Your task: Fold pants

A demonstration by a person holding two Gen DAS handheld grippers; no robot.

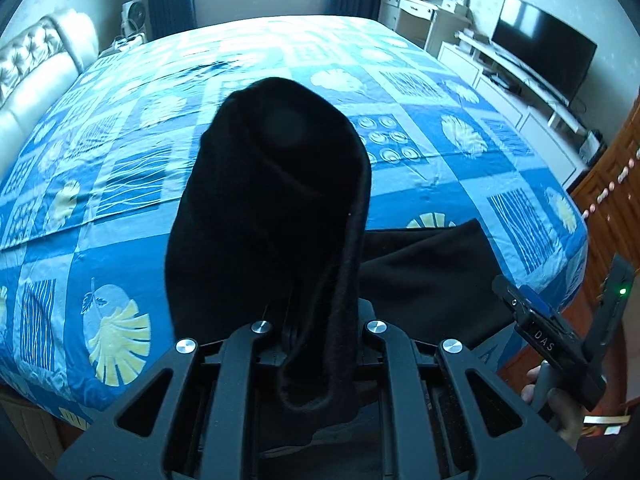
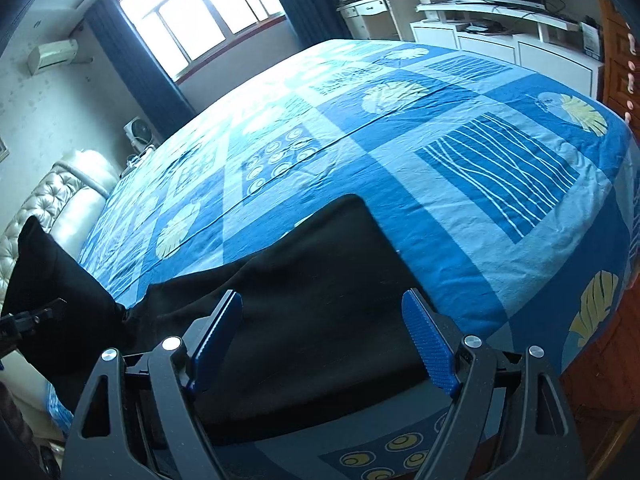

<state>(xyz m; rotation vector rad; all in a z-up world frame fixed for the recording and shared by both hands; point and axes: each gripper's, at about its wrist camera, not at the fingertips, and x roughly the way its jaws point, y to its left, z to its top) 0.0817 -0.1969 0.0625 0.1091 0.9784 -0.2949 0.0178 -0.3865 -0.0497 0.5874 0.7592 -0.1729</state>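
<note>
1. Your left tool is clamped right down on the black pants. A thick wad of fabric rises out of the closed jaws and fills the middle of the left wrist view, so you've got a solid pinch on that end.

2. Your right tool is standing wide open with nothing in it. The blue pads sit either side of the cloth at the bottom of the right wrist view, but I can't see them pressing on anything.

3. The rest of the pants lies flat on the bed, near its close edge. In the right wrist view the lifted end shows up as a dark flap at the lower left, hanging from the left tool.

4. Step in hand, as I read it: you're mid-fold, carrying one end over the part that's lying down. Not finished, since the raised end is up in the air and not laid down yet.

5. Next move probably calls for bringing that held end down square onto the flat part, edges lined up. The open right tool could pin or grab the lying cloth so it doesn't drag along.

6. Containers: none that I can spot. No basket, box or drawer in play, just the blue patterned bedspread under everything.
</note>
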